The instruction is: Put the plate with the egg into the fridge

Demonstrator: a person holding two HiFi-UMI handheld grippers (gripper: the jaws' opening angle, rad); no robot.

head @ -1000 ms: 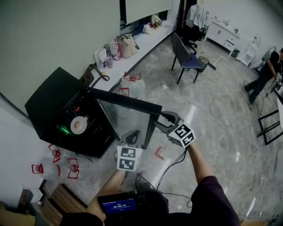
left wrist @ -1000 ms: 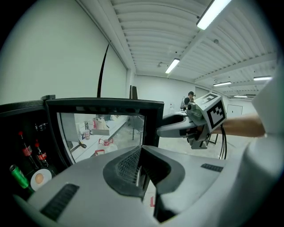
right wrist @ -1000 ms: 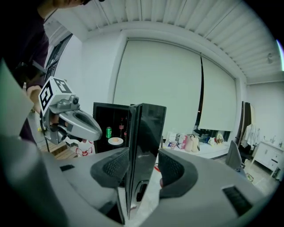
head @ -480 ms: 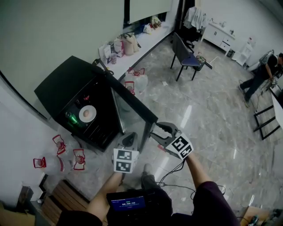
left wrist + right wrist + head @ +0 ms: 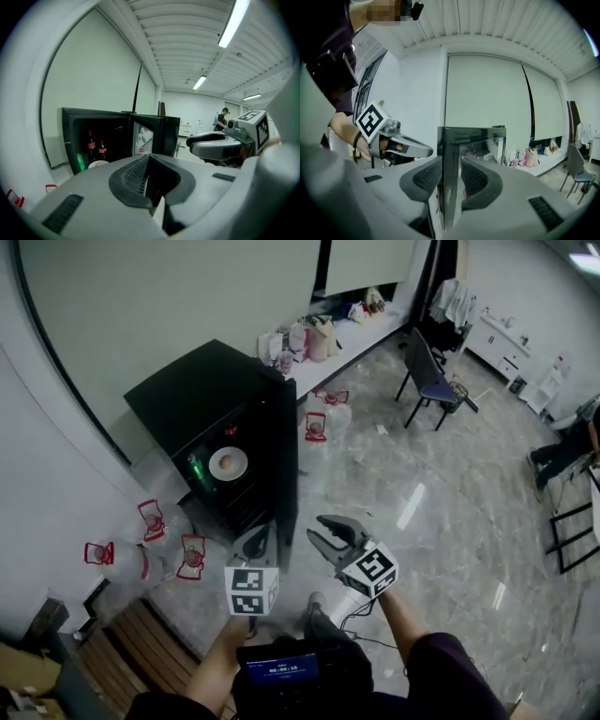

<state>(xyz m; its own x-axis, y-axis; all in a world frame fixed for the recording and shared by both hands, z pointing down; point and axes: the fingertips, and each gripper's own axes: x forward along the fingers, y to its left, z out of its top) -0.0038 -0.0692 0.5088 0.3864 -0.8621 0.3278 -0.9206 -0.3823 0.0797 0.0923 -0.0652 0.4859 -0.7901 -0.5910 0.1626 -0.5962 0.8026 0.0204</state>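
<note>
— Do we find anything here that we can read?
— Hardly. The dark screen at the person's chest shows a row of pale digits, too small for us to make out.
— And the cubes?
— On the left gripper and the right gripper we see only square black-and-white markers, no letters.
— The bottles in the fridge?
— Red labels, print unreadable. We say the same of the red labels on the jugs on the floor.

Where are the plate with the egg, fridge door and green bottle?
plate with the egg (image 5: 218, 465), head view, left rim.
fridge door (image 5: 450, 150), right gripper view, near edge.
green bottle (image 5: 196, 470), head view, body.
</note>
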